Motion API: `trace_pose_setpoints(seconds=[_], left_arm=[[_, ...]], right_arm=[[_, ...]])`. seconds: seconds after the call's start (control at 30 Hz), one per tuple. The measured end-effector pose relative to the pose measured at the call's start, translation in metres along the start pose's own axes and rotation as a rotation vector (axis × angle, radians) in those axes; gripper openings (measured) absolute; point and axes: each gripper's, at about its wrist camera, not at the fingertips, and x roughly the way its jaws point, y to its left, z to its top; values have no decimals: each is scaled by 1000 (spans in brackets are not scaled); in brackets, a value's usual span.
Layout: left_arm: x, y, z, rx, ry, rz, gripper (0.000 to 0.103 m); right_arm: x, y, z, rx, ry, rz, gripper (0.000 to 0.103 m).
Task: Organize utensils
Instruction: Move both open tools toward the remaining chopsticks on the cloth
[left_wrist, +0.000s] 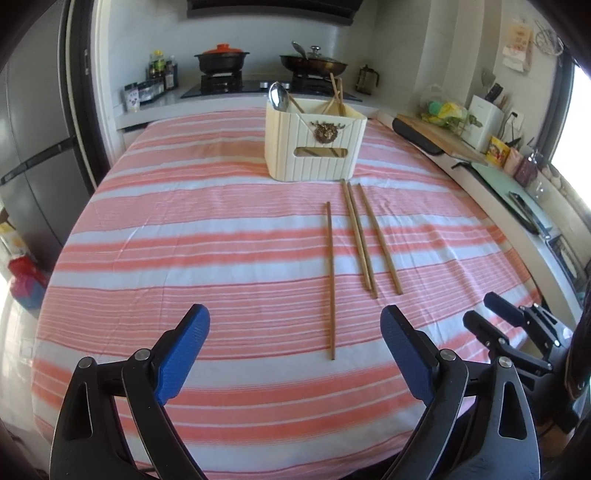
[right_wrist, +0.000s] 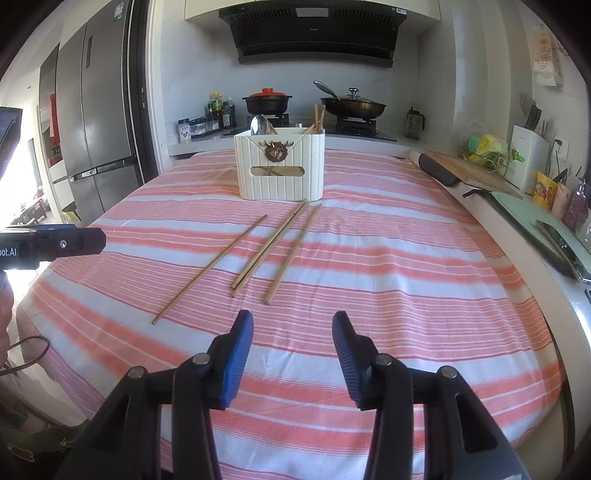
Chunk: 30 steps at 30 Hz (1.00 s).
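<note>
While both grippers hang above the near edge of the desk (left_wrist: 221, 206), nothing is between the jaws of either. Left gripper (left_wrist: 295, 332): blue pads wide apart, empty, over the pink-and-white striped cloth (right_wrist: 406, 258). Right gripper (right_wrist: 293, 338): jaws partly apart, empty, pointing at the near ends of the chopsticks; in the left wrist view it shows at the right edge (left_wrist: 491, 314).

Four wooden chopsticks lie loose on the cloth. A single chopstick (left_wrist: 331, 280) lies apart on the left. A touching pair (left_wrist: 359, 236) lies beside it, far tips just in front of the holder. A fourth chopstick (left_wrist: 379, 239) lies just right of the pair, close but apart from it.

Cream ribbed utensil holder (left_wrist: 314, 155) stands upright farther back on the desk, a bronze animal-head emblem (left_wrist: 325, 132) on its front, a slot cut below. Inside: a metal spoon (left_wrist: 277, 96) in the left part, bowl up; more chopsticks (left_wrist: 336, 94) leaning in the right part.

Behind: stove (right_wrist: 354, 127) with a black pot with an orange lid (right_wrist: 266, 99) and a lidded wok (right_wrist: 352, 105). Refrigerator (right_wrist: 96, 110) at left.
</note>
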Motion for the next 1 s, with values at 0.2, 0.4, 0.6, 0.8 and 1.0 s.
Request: trace_pose_setpoints(seconds=[0.2, 0.4, 0.6, 0.8, 1.0], left_arm=[[3, 2, 0, -12, 3, 10, 94], [13, 5, -3, -19, 18, 25, 95], [31, 13, -1, -72, 79, -11, 95], [45, 18, 24, -72, 90, -32, 95], [95, -7, 53, -12, 134, -26, 95]], right_arm=[[1, 6, 0, -16, 1, -5, 46], [3, 7, 1, -18, 0, -25, 49], [4, -3, 1, 20, -2, -59, 49], [16, -21, 4, 76, 21, -93, 49], [21, -28, 8, 108, 17, -96, 49]])
